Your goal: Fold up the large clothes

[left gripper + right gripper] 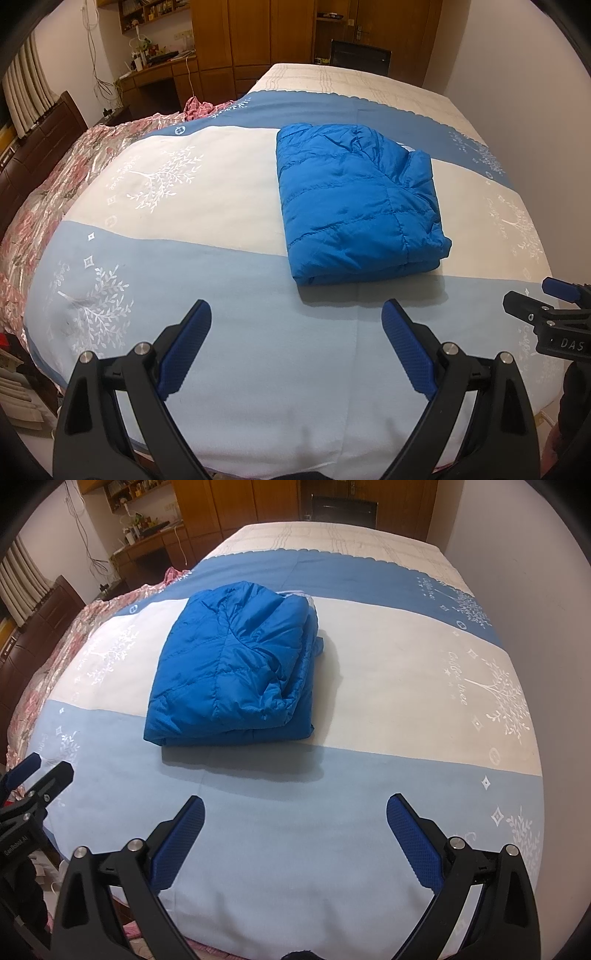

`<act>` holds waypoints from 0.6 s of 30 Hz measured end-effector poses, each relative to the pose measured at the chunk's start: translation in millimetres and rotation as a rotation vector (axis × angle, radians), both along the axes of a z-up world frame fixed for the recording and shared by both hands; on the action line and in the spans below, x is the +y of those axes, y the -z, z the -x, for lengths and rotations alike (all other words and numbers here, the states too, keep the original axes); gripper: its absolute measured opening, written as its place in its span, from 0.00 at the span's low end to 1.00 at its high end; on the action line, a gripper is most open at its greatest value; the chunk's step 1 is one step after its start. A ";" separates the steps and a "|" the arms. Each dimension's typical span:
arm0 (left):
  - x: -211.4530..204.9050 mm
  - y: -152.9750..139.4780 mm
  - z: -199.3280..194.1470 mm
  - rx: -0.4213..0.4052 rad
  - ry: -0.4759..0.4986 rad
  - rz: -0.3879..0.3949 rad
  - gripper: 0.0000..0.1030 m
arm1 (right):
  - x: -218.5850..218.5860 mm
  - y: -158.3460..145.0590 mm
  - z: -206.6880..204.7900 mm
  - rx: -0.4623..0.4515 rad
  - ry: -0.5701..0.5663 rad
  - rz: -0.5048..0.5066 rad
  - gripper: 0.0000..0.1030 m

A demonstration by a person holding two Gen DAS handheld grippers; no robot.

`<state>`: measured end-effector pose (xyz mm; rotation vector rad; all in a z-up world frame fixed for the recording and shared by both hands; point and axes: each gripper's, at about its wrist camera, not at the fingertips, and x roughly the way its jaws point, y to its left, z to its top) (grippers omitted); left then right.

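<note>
The jacket [356, 205] lay folded into a compact blue quilted block on the bed [229, 280], and I read it in both wrist views. It rested mostly on the white band of the cover [207, 173], its near edge reaching the pale blue band. In the right view the jacket [236, 664] showed stacked layers along its right side, with a strip of light lining visible at the far end. Nothing touched it.

I held the left gripper [296, 330] above the pale blue band, near the jacket's front edge but apart from it. Its fingers [184, 350] stood spread wide, with only the cover between them. I held the right gripper [295, 825] in like manner: fingers [413, 845] wide apart, clasping nothing, short of the jacket and to the right of it. Each gripper appeared at the edge of the other's view, the right one [546, 306] at the right margin of the left view, the left one [40, 775] at the left margin of the right view.

Beyond the cover a pink floral quilt [48, 206] lay bunched along the left side of the bed. A dark headboard [40, 136] stood past it. A wooden wardrobe [251, 33] and a desk [162, 72] filled the far wall
</note>
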<state>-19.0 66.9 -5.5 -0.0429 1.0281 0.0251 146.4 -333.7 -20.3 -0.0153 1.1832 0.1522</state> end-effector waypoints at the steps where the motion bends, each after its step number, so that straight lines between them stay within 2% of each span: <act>1: 0.1 0.3 -0.7 0.001 0.002 0.000 0.90 | 0.0 0.0 0.0 0.000 0.000 0.000 0.96; 18: 0.3 4.6 -5.3 0.016 0.009 -0.001 0.90 | -0.2 2.9 -3.9 0.006 -0.003 0.004 0.96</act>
